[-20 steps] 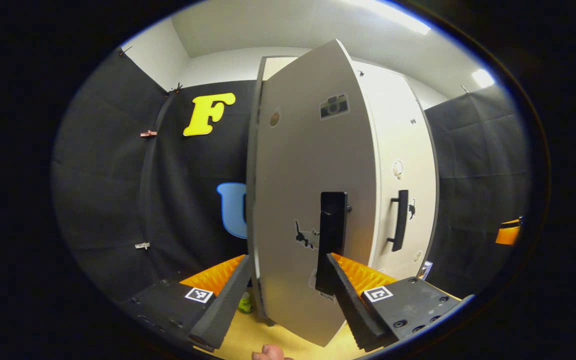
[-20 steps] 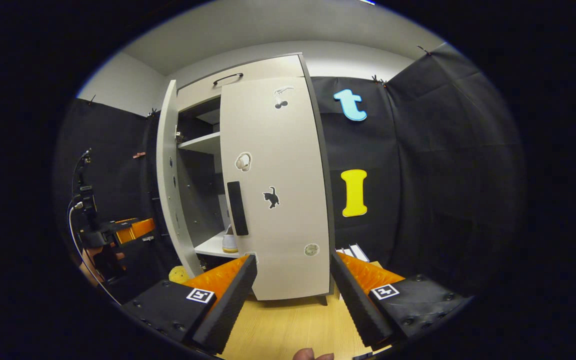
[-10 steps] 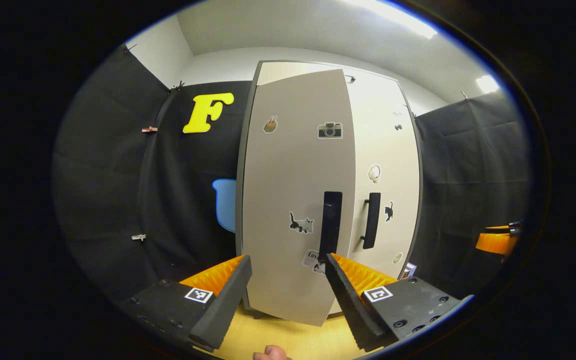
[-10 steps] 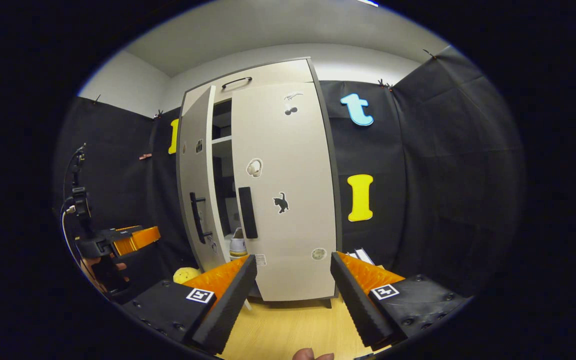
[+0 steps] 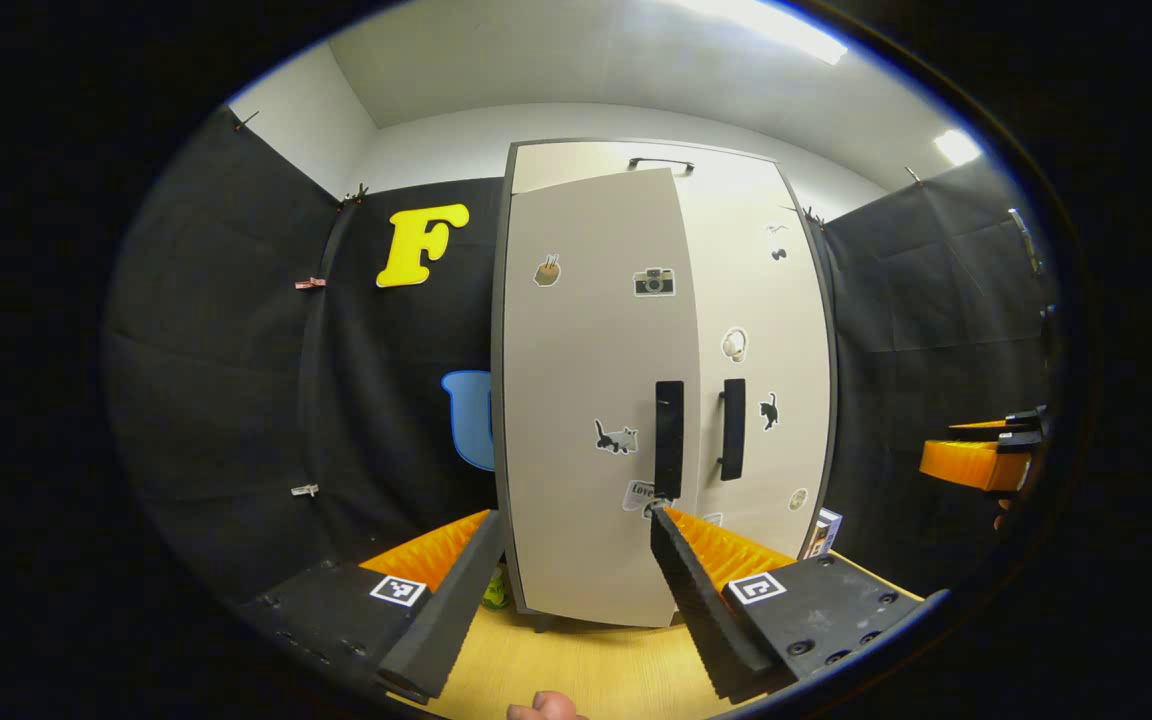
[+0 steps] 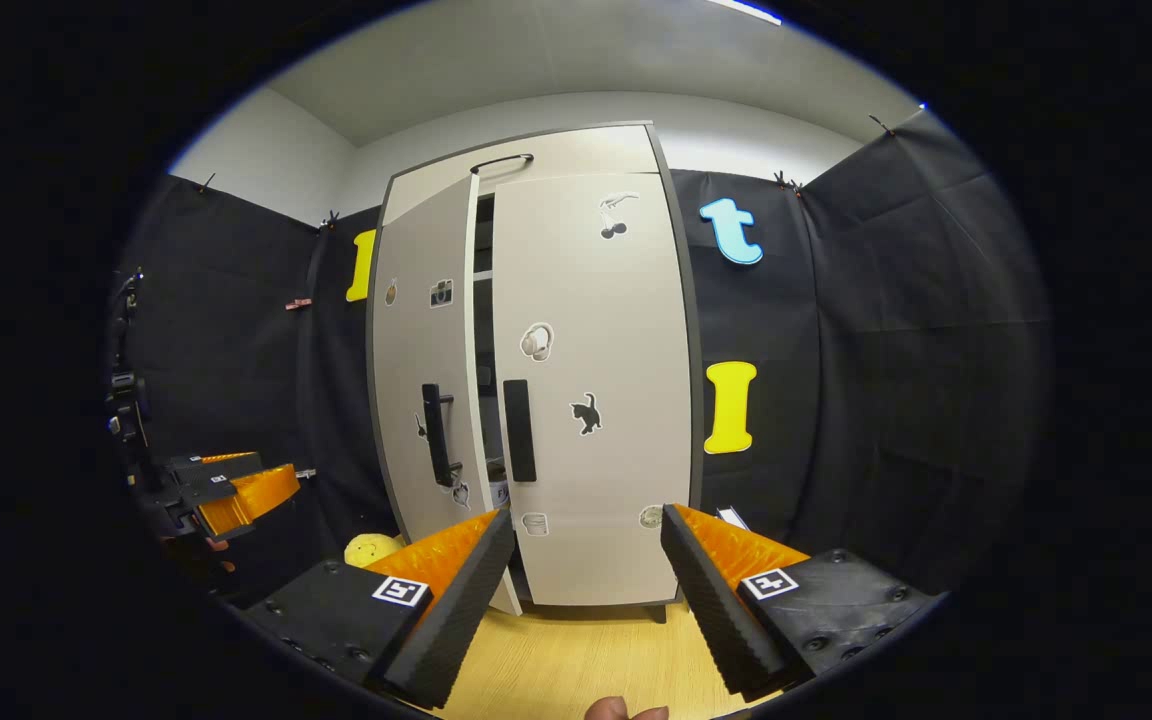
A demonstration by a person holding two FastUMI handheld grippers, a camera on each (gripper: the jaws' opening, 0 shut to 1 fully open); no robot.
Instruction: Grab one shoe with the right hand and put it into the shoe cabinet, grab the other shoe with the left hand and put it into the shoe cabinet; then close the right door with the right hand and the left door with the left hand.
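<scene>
The shoe cabinet is standing on the wooden floor against the booth's black cloth wall. In the left gripper view the left door is looking nearly flush with the right door, their two black handles sitting side by side. The right gripper view is telling more: from that angle the left door is standing slightly ajar, and a narrow dark gap is showing between it and the right door, which is lying shut against the frame. Through the gap a sliver of shelf is showing; something small and pale may be sitting low inside it, but the slit is too narrow to say whether it is a shoe.

The left gripper is hanging in front of the left door with its fingers spread apart and nothing between them, apart from the door. The right gripper is hanging before the right door, likewise spread wide and empty.

The right gripper view is also catching the left gripper off to its left side, and a yellow ball on the floor just beside the cabinet's left foot. The left gripper view is showing the right gripper at its right edge, and a small box by the cabinet's right corner.
</scene>
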